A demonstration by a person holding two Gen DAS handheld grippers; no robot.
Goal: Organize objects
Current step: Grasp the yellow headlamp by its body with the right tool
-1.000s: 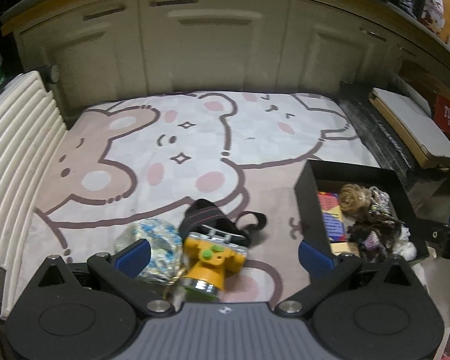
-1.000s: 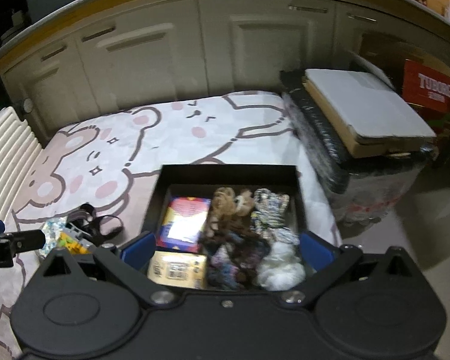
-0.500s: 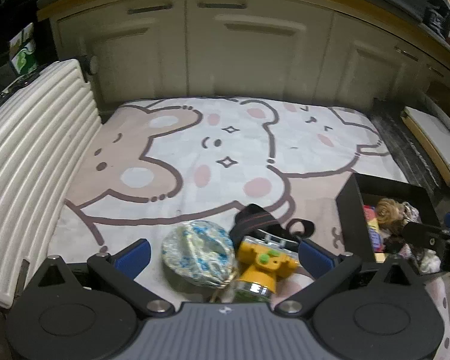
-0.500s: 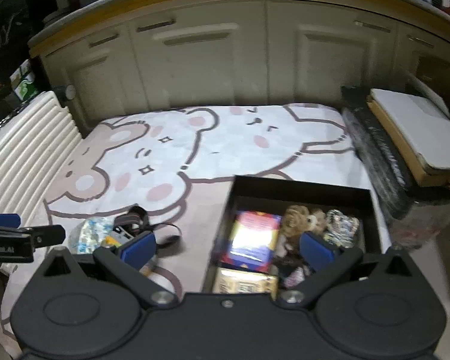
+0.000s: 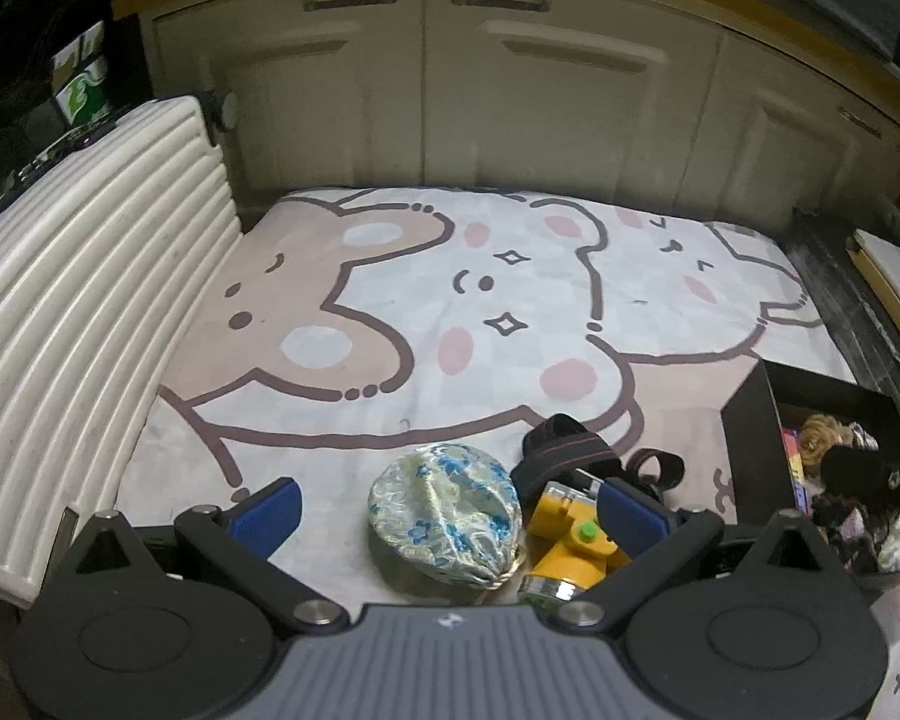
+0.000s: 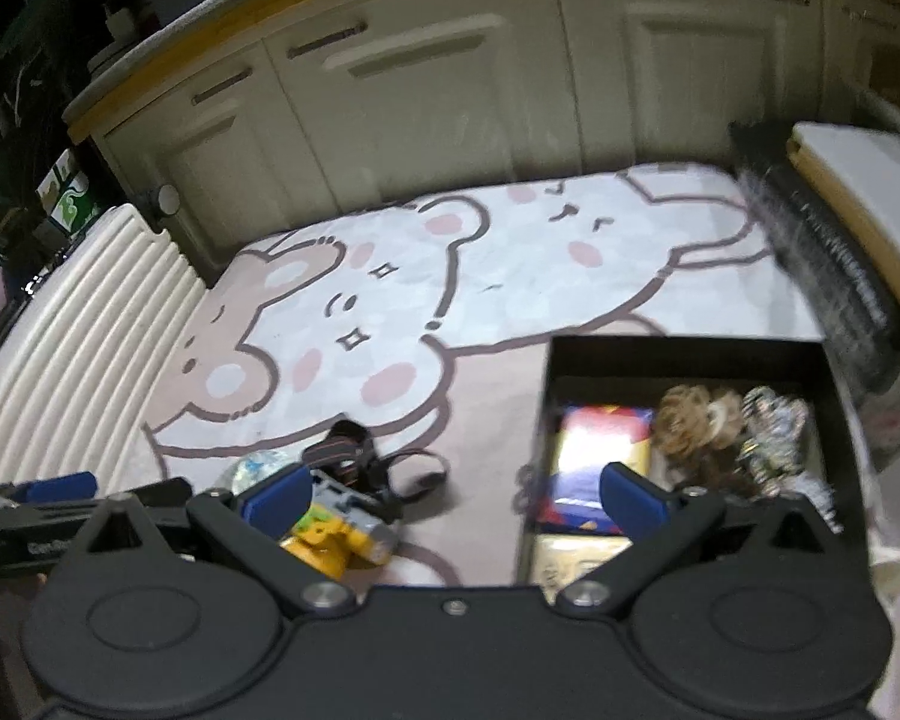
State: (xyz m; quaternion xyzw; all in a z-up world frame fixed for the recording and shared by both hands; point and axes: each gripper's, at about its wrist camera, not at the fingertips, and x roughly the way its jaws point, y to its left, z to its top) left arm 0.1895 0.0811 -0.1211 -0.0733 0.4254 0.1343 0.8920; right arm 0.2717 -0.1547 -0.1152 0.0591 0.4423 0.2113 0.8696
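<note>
The left gripper point(image 5: 444, 510) hangs low over the rug point(image 5: 510, 300), its fingers point(image 5: 267, 513) spread wide around a flowered cloth pouch point(image 5: 444, 519); a yellow headlamp point(image 5: 570, 546) lies touching the pouch, just beside the right-hand finger. The right gripper point(image 6: 453, 495) is spread too, holding nothing, with the headlamp by its left finger and the black box point(image 6: 678, 354) of trinkets behind its right. Cupboards point(image 5: 510, 78) stand beyond.
</note>
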